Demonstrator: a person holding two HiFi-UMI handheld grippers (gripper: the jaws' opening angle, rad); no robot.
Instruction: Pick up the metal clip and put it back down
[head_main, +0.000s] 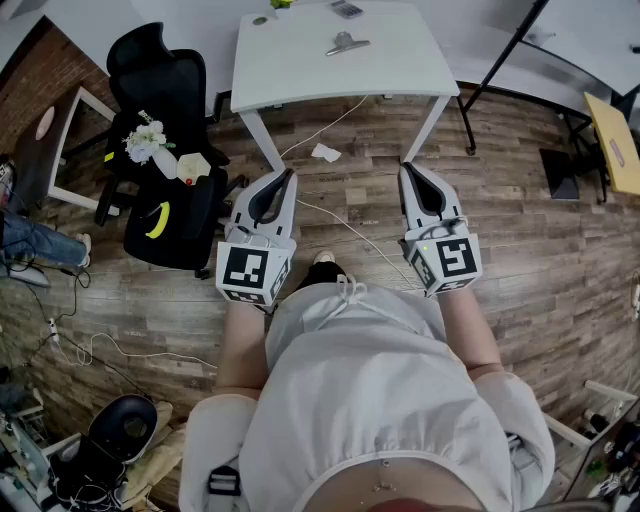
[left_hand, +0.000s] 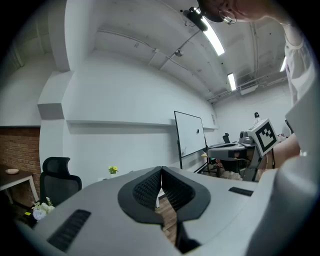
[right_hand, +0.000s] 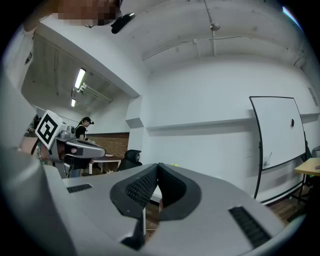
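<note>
Left gripper (head_main: 288, 175) and right gripper (head_main: 407, 170) both pinched closed, empty, level, well short of table (head_main: 300, 75). Clip (head_main: 346, 44) sits toward far edge. If I reach in closed, I'll shove it off.

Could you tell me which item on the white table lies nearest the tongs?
The metal clip; the others sit along the far edge of the table.

Open floor (head_main: 520, 200) leads to the worktop (head_main: 300, 70), mostly bare around the metal clip (head_main: 346, 44); a chair (head_main: 170, 200) apparently crowds its left.
</note>
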